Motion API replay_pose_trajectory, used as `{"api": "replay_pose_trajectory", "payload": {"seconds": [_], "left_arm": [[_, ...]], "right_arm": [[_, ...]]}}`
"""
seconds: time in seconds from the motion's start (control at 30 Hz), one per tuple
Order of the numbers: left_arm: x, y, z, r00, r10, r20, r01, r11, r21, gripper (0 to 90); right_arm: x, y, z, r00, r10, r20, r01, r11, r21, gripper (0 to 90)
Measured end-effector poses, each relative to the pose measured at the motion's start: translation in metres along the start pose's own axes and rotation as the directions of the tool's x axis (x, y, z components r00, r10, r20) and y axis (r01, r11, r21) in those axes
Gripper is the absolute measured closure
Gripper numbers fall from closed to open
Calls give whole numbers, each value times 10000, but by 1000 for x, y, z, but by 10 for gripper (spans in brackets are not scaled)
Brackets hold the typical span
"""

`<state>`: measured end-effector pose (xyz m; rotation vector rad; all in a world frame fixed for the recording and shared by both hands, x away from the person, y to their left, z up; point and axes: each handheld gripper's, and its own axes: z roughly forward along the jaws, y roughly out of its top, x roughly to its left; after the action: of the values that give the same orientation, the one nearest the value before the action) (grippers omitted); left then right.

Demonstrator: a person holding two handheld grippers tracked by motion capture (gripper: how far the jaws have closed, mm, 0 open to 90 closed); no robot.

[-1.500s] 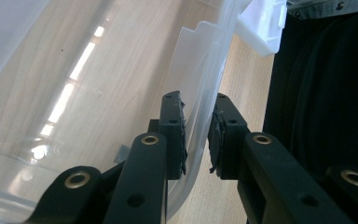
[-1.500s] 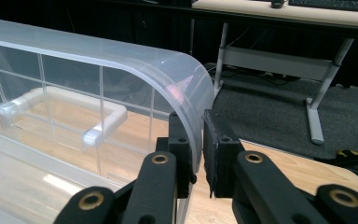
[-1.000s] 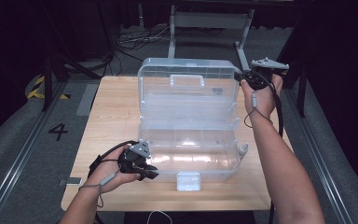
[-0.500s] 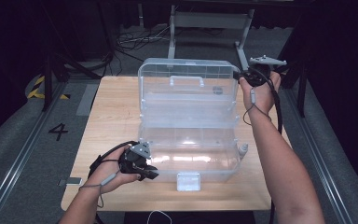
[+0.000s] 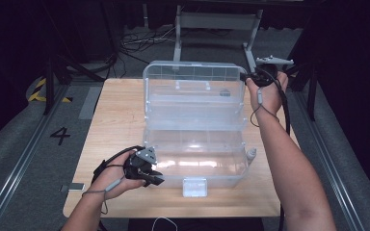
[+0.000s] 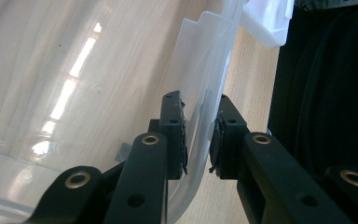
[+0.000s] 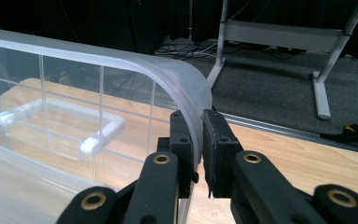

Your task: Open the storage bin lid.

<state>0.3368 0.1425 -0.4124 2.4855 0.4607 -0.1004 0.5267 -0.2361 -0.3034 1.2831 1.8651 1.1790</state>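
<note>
High view | floor numeral "4" point(image 5: 60, 135); clear box point(image 5: 195, 120) bears no readable label

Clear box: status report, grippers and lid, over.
Left gripper straddles box front wall. Right gripper shut on lid corner, lid open. Nothing in the way.

A clear plastic storage box point(image 5: 195, 159) is lying open on the wooden table, its base nearest the person. Its lid point(image 5: 192, 96) is standing raised behind the base, leaning back, ribbed along the top edge, with a moulded handle point(image 7: 56, 126) showing on it. A white latch point(image 5: 194, 186) is projecting from the base's front wall.
</note>
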Motion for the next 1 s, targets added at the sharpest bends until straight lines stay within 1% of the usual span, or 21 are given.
{"api": "replay_pose_trajectory", "payload": {"seconds": [0.23,0.43,0.57,0.7,0.83,1.0], "left_arm": [[1,0,0,10000,17,36,-17,10000,9,778],[1,0,1,10000,16,62,-16,10000,-5,778],[1,0,1,10000,20,55,-20,10000,7,777],[1,0,1,10000,0,62,0,10000,-1,778],[1,0,1,10000,-3,73,3,10000,4,778],[1,0,1,10000,2,80,-2,10000,-11,778]], "right_arm": [[-1,-4,6,10000,37,38,-36,9996,-269,843],[-2,-6,11,9999,1,109,3,9994,-350,845],[-2,-8,16,9998,-130,130,136,9988,-468,846],[-3,-13,21,9994,-297,193,311,9967,-756,849],[-4,-16,27,9996,-201,212,220,9953,-940,852],[-5,-18,31,9996,-171,223,193,9947,-1012,853]]}}
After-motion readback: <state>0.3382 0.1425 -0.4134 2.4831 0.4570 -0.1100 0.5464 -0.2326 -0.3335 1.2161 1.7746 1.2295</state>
